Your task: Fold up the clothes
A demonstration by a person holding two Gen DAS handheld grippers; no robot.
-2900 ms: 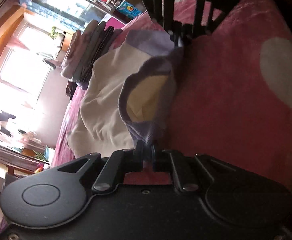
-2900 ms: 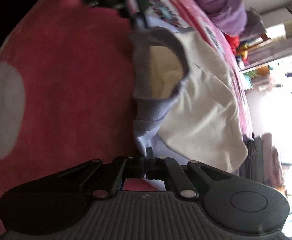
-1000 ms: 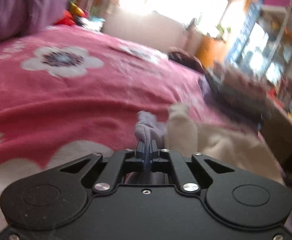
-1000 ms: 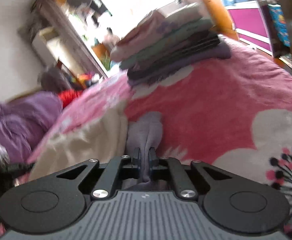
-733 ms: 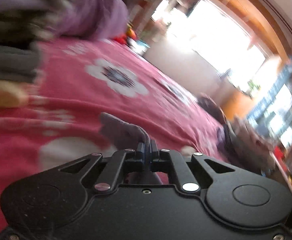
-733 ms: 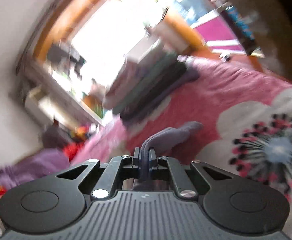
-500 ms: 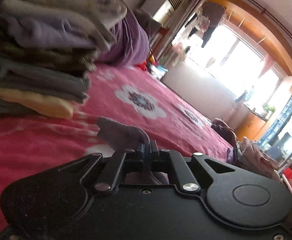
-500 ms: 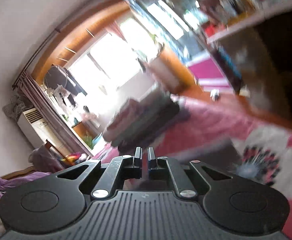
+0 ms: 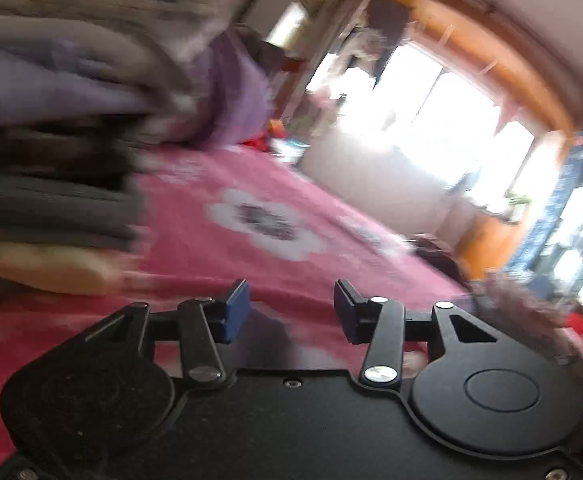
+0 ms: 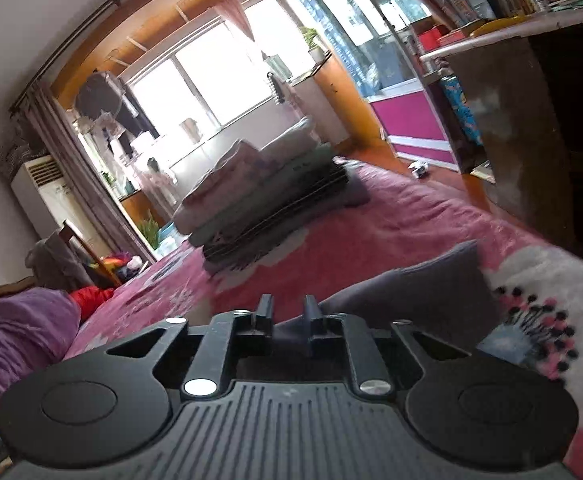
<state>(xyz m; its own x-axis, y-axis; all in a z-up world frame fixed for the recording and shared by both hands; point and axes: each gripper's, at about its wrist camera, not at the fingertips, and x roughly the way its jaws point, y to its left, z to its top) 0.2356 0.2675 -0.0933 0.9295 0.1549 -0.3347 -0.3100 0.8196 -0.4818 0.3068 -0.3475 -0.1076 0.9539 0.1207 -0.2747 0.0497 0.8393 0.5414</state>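
Note:
In the right wrist view a grey-lilac garment (image 10: 411, 284) lies on the pink flowered blanket (image 10: 403, 216), just past and to the right of my right gripper (image 10: 288, 306), which stands open with nothing between its fingers. My left gripper (image 9: 289, 296) is open wide above the pink blanket (image 9: 219, 252), and its jaws hold nothing. A dark patch of cloth (image 9: 267, 336) shows low between its fingers. The left view is blurred.
A tall stack of folded clothes (image 9: 47, 136) fills the left side of the left wrist view. Another folded stack (image 10: 267, 196) sits farther back on the bed. A purple quilt (image 10: 15, 336) lies at left. A dark desk (image 10: 539, 112) with books stands at right.
Both grippers were shut on the lilac garment and swung across the bed; the right one let go half a second ago, and now both are open with the garment lying on the blanket.

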